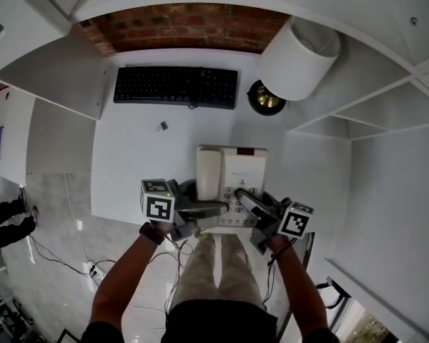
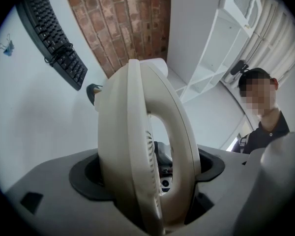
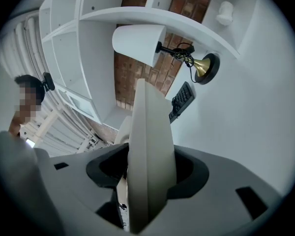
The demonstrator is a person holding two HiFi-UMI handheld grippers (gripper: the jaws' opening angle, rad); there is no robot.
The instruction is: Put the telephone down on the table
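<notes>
The cream telephone, its handset lying in the cradle on its left side, is over the near part of the white table. Whether it rests on the tabletop I cannot tell. My left gripper is shut on its near left end. In the left gripper view the handset and base edge fill the gap between the jaws of that gripper. My right gripper is shut on the near right edge. In the right gripper view the base edge stands clamped in that gripper.
A black keyboard lies at the back of the table, with a small binder clip in front of it. A white-shaded lamp with a brass base stands back right. White shelves flank the table. A person stands behind.
</notes>
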